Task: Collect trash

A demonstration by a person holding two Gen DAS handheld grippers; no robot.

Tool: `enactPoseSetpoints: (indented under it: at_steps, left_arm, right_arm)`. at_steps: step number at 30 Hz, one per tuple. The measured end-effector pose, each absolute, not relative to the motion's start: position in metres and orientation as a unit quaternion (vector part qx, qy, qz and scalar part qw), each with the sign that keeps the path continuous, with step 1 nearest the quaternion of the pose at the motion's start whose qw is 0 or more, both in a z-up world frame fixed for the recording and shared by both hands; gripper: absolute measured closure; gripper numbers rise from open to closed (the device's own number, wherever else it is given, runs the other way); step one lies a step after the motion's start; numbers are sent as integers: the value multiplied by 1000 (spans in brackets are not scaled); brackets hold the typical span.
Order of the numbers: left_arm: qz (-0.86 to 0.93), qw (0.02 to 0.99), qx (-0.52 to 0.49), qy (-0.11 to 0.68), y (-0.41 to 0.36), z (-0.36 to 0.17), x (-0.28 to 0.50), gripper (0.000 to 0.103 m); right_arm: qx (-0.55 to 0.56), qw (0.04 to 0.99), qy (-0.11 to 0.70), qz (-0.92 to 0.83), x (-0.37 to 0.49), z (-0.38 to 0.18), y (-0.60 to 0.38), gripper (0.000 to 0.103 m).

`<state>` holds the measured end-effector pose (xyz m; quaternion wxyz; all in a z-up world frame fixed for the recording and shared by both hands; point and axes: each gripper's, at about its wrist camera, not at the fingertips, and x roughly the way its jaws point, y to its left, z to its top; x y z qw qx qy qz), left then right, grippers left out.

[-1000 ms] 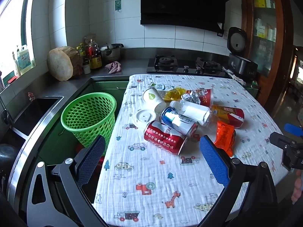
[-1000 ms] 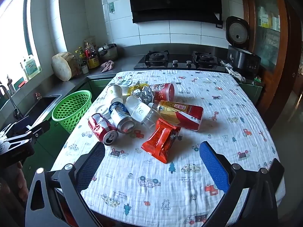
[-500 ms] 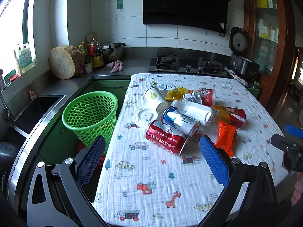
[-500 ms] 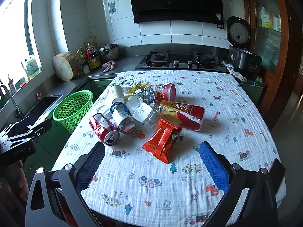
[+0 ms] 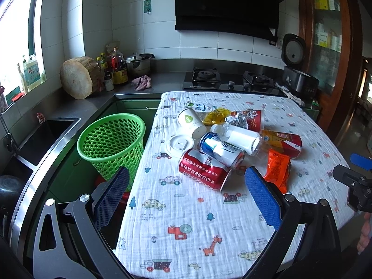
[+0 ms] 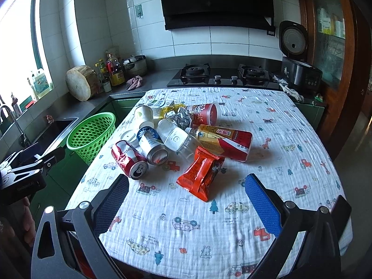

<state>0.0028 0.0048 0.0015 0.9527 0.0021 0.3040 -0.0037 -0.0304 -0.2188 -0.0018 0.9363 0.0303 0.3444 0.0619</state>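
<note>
Progress: nothing collected that I can see; judged as the very start.
Basket: green basket (image 5: 111, 144) stands off the table's left edge, beside the sink (image 5: 44, 137); what shows of its inside looks empty, the bottom is not fully visible.
Trash pile: all of it lies on the cartoon-print tablecloth (image 6: 279, 125), clustered toward the far left part.
Nearest items: crushed red can (image 5: 203, 172) and orange snack packet (image 6: 201, 173) lie closest to the grippers.
Behind them: blue-and-white can (image 5: 220, 150), clear plastic bottle (image 6: 177, 139), red-and-yellow drink bottle (image 6: 224, 140), white paper cup (image 5: 191, 123) with its loose lid (image 5: 179, 144), red paper cup (image 6: 204, 114), crumpled foil (image 6: 179, 117), yellow wrapper (image 5: 216, 115).
Left gripper (image 5: 186, 197): jaws spread wide, holding nothing, hovering short of the red can.
Right gripper (image 6: 186, 200): jaws spread wide, empty, aimed at the orange packet.
Left to do: every piece, by my reckoning.
Writing: red can carries white Chinese characters, upside down from the left wrist view; drink bottle has Chinese characters; white cup bears a green drop logo; none legible as a brand.
</note>
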Motion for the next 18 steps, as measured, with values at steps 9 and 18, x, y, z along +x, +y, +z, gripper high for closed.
enactPoseSetpoints:
  at_steps: [9,18]
  left_arm:
    - [-2,953,2,304,4,1,2,5]
    - [-2,953,0,305,4,1,2,5]
  right_arm:
    - [32,936,344,63,-30,-2,-218,6]
    - [32,936,344,67,-30,-1,-217,6]
